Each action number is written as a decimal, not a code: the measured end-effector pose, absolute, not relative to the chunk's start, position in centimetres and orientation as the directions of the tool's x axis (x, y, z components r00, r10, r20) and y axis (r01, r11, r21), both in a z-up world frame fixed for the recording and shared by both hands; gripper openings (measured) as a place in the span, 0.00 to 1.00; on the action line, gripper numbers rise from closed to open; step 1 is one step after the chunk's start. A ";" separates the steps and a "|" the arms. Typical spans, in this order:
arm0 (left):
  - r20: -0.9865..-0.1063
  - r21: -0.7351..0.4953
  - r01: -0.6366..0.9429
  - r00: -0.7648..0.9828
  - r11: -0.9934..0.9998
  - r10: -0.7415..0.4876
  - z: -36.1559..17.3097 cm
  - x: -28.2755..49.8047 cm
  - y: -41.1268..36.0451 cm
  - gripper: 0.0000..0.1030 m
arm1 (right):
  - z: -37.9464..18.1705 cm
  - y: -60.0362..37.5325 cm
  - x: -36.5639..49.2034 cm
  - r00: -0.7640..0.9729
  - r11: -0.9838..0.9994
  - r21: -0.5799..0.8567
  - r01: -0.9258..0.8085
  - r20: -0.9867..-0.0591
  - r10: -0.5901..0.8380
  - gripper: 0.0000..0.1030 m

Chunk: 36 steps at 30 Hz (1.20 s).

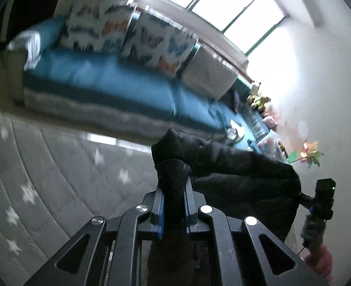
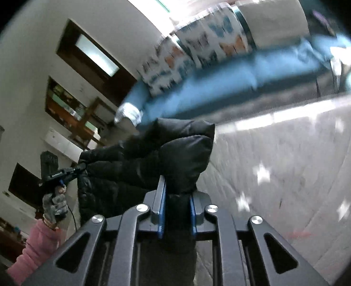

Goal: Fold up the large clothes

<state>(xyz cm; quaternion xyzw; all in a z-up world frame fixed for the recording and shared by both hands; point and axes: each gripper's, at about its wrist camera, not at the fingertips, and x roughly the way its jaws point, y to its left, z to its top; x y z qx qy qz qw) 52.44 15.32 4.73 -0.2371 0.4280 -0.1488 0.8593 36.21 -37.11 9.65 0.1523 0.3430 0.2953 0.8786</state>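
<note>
A black puffer jacket (image 1: 235, 174) hangs in the air, stretched between both grippers above a grey star-patterned rug (image 1: 56, 171). My left gripper (image 1: 174, 186) is shut on one bunched end of the jacket. My right gripper (image 2: 177, 188) is shut on the other end of the jacket (image 2: 137, 164). In the left wrist view the right gripper (image 1: 318, 197) shows at the far right, clamped on the jacket. In the right wrist view the left gripper (image 2: 63, 174) shows at the left, held by a gloved hand with a pink sleeve.
A blue sofa (image 1: 99, 76) with butterfly-print cushions (image 1: 156, 45) and a white cushion stands beyond the rug (image 2: 282, 166), under a bright window. Toys and a pinwheel (image 1: 311, 153) sit at the sofa's far end. Wooden shelves (image 2: 65, 109) stand by the wall.
</note>
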 end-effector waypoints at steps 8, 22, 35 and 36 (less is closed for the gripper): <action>-0.608 -0.468 0.186 0.641 0.864 -0.468 13.8 45.2 14.9 0.11 | 14.6 -36.0 28.1 0.609 0.773 0.373 -0.513 -0.477 0.634 0.17; -0.592 -0.344 0.270 0.681 0.899 -0.431 19.0 20.1 15.5 0.11 | 16.4 -34.2 14.3 0.639 0.780 0.156 -0.605 -0.488 0.594 0.17; -0.632 -0.373 0.230 0.646 0.899 -0.428 10.0 -0.1 15.1 0.11 | 8.6 -34.9 3.4 0.628 0.770 0.081 -0.633 -0.527 0.572 0.17; -0.635 -0.380 0.222 0.643 0.898 -0.428 9.0 -1.4 15.1 0.11 | 7.9 -35.0 2.7 0.622 0.765 0.085 -0.638 -0.530 0.577 0.17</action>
